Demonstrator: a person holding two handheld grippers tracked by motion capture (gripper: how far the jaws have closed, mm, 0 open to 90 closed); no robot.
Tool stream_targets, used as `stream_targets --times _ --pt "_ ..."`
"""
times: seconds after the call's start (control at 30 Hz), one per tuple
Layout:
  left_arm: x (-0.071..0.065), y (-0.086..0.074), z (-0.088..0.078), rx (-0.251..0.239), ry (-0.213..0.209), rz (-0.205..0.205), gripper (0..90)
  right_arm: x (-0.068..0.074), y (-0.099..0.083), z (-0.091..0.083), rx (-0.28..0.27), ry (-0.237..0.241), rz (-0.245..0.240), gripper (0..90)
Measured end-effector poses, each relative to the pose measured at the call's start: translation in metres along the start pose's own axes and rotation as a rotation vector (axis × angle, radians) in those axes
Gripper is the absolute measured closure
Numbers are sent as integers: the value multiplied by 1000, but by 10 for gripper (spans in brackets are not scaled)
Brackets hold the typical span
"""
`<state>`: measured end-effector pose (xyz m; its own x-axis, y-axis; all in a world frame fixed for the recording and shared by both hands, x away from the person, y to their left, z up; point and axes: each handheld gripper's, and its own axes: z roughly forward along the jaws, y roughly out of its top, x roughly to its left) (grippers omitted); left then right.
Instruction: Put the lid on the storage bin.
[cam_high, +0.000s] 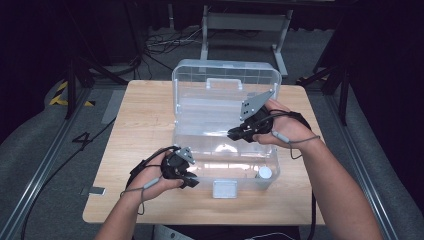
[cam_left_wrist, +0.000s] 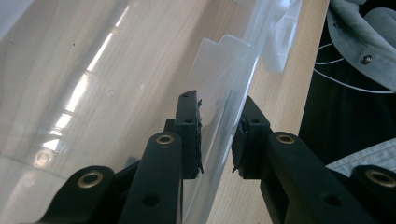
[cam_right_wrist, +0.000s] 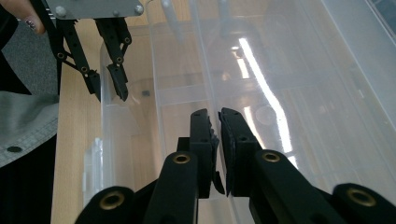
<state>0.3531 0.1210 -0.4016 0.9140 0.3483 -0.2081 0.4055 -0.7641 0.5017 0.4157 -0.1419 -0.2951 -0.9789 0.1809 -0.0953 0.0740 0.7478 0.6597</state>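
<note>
On the near part of the wooden table (cam_high: 140, 125) stands a clear plastic storage box (cam_high: 225, 150), its hinged lid (cam_high: 225, 82) raised upright at the far side with the carry handle (cam_high: 224, 83) showing on it. A white latch (cam_high: 224, 189) hangs at the middle of the front wall, and a small white-capped bottle (cam_high: 264, 173) stands inside the near right corner. The left gripper (cam_high: 189, 181) sits at the near left of the box; in the left gripper view its jaws straddle the front wall (cam_left_wrist: 219, 135), one pad inside, one outside, both close against the plastic, so it grips that wall. The right gripper (cam_high: 234, 133) reaches in from the right, above the middle of the box; in the right gripper view its jaws are nearly together on a thin clear partition or tray wall (cam_right_wrist: 215, 126) that runs between them, pinched between the pads. That view also shows the left gripper (cam_right_wrist: 109, 91) farther off at the front wall. Beyond the table lie grey floor, cables and a metal frame (cam_high: 245, 22).
</note>
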Motion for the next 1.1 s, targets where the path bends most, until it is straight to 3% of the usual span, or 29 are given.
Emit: stream_targets --times 1.1 --pt "0 0 0 11 4 -12 742 17 -5 3 20 44 -5 840"
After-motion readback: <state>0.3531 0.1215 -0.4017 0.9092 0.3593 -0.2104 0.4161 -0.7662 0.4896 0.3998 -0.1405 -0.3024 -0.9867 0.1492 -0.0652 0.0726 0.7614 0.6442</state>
